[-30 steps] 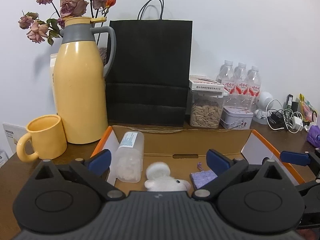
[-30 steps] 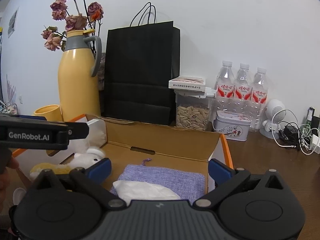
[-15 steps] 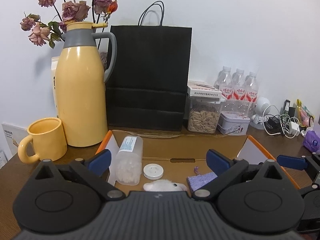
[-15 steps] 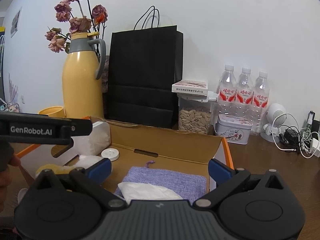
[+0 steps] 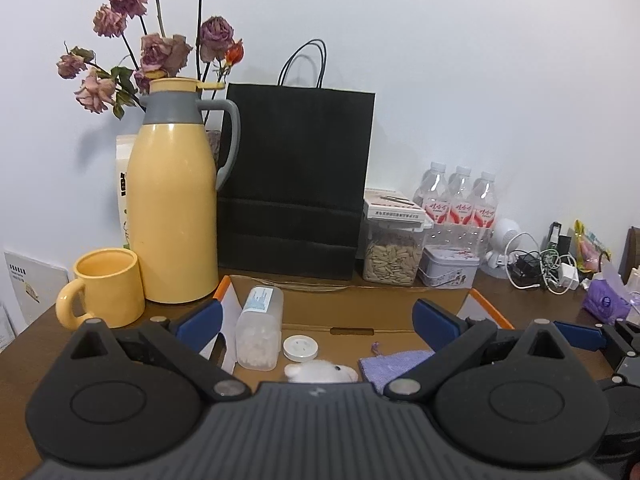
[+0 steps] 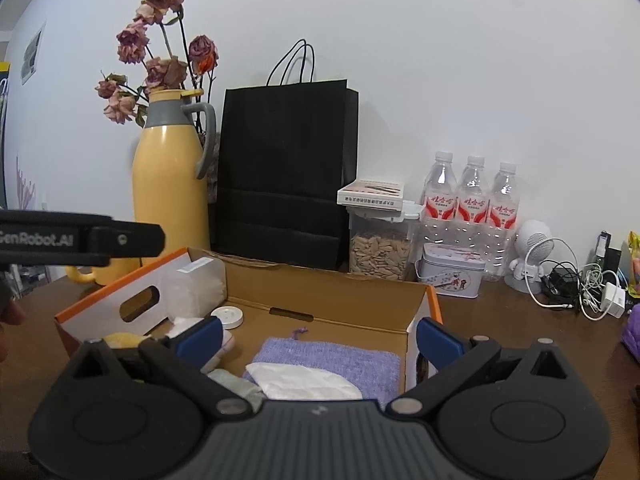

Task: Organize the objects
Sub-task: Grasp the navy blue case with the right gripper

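Observation:
An open cardboard box [image 5: 372, 300] [image 6: 332, 292] sits on the wooden table. Inside lie a clear plastic container [image 5: 259, 328] [image 6: 196, 288], a white round lid [image 5: 300, 348] [image 6: 227, 316], a white plush toy [image 5: 320, 372], a purple cloth pouch [image 5: 394, 362] [image 6: 332, 360] and a white tissue [image 6: 304, 382]. My left gripper [image 5: 316, 316] is open and empty, above the box's near side. My right gripper [image 6: 320, 332] is open and empty over the pouch. The left gripper's body also shows in the right wrist view [image 6: 80, 236].
A yellow thermos [image 5: 172, 216] and yellow mug [image 5: 106, 288] stand left of the box. A black paper bag [image 5: 298, 184], seed jar [image 5: 394, 252], tin [image 5: 450, 268], water bottles [image 5: 460, 204] and tangled cables [image 5: 540, 268] line the back wall.
Both grippers have pulled back and up from the box, so more of the wall and the flowers shows. The white lid and plush toy appear farther away.

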Demonstrator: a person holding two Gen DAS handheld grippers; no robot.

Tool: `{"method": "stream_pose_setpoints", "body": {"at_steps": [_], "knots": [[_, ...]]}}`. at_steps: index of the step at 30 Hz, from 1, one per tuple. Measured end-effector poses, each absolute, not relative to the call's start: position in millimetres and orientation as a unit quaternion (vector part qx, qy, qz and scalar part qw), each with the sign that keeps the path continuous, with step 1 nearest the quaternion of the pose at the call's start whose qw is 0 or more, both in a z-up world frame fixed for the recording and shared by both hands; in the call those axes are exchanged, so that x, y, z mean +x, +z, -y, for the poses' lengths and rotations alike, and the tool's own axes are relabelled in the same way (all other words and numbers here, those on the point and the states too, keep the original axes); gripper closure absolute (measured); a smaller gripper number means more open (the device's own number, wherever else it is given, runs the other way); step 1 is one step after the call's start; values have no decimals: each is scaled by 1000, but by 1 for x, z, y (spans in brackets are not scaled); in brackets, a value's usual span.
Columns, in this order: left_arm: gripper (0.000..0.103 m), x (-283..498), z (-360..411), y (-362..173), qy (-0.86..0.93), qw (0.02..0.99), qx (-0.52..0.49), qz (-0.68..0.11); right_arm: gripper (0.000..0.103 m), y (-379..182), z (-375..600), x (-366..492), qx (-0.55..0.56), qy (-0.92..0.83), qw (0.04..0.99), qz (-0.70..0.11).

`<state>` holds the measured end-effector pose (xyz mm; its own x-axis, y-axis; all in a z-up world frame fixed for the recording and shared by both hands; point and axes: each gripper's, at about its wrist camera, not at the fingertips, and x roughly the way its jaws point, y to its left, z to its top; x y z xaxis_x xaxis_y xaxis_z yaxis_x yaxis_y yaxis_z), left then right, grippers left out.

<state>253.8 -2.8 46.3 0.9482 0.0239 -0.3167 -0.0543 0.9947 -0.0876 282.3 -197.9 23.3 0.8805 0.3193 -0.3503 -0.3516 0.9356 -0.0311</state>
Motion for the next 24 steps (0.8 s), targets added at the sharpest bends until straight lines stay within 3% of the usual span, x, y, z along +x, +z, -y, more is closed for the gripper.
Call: {"method": "stream_pose_setpoints", "body": {"at_steps": [24], "knots": [[0,157,-27,39,27,980,-34,-193,0,5,215,183,-51,165,960,-222]]}}
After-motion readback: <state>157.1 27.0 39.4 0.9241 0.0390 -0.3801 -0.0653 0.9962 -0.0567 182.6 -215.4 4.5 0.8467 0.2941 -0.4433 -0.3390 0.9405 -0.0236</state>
